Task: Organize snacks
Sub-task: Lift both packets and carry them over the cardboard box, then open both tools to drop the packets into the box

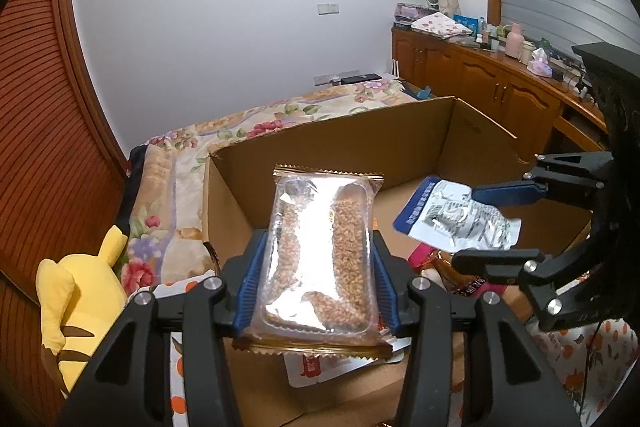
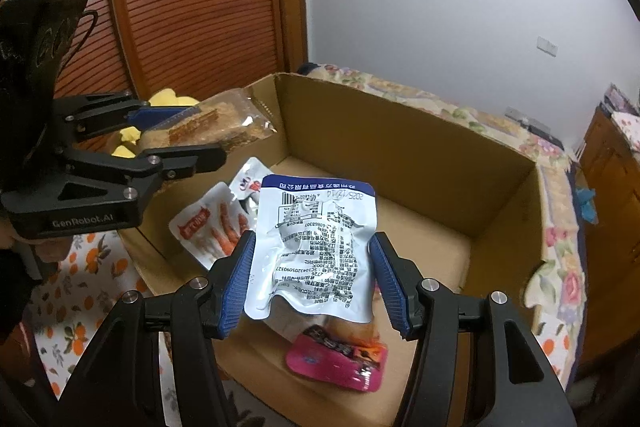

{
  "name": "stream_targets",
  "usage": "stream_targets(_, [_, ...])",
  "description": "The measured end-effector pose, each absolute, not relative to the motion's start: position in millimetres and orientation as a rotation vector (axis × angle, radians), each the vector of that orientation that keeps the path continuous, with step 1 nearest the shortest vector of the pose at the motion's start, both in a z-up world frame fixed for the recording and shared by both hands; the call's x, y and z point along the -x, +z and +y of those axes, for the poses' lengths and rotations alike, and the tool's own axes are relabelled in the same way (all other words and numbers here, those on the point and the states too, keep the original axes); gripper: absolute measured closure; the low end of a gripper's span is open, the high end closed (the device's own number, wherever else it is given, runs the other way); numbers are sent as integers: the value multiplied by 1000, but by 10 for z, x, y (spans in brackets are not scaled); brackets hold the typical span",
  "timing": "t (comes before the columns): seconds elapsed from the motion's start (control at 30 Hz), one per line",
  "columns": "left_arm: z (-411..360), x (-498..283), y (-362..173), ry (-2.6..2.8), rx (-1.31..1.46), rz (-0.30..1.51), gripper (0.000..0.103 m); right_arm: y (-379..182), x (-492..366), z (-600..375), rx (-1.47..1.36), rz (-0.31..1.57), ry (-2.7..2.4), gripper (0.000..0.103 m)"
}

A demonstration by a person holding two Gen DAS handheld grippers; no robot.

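My left gripper (image 1: 320,239) is shut on a clear packet of brown grain bars (image 1: 316,255), holding it by its long sides above the near left corner of an open cardboard box (image 1: 400,143). In the right wrist view the same gripper (image 2: 210,133) and its packet (image 2: 224,127) hang over the box's left wall. My right gripper (image 2: 313,239) is shut on a white pouch with a blue top and black print (image 2: 316,227), held over the inside of the box (image 2: 400,147). On the box floor lie a pink packet (image 2: 340,359) and two white packets with orange print (image 2: 212,227).
The box stands on a bed with a flowered cover (image 1: 180,187) and an orange-fruit cloth (image 2: 80,307). A yellow plush toy (image 1: 76,299) lies left of the box by a louvred wooden door (image 2: 180,7). A wooden cabinet (image 1: 500,83) with clutter on top runs along the right.
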State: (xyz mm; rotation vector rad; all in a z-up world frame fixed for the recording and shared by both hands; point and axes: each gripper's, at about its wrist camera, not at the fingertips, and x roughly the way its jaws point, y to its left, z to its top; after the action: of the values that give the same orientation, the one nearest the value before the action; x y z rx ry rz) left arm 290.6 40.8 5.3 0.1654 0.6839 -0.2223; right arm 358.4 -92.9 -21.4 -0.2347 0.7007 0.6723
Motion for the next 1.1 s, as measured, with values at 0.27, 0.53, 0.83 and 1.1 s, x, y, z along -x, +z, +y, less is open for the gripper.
stream_targets(0.27, [461, -2905, 80, -208, -153, 678, 53, -265, -3635, -769, 224, 726, 699, 44])
stream_targets(0.53, [571, -2787, 186, -198, -143, 653, 46, -324, -3674, -692, 203, 750, 710, 44])
stream_targets(0.83, [743, -2647, 216, -190, -124, 631, 38, -304, -3683, -641, 170, 762, 733, 44])
stream_targets(1.1, [901, -2444, 228, -189, -95, 614, 33, -308, -3689, -483, 163, 772, 740, 43])
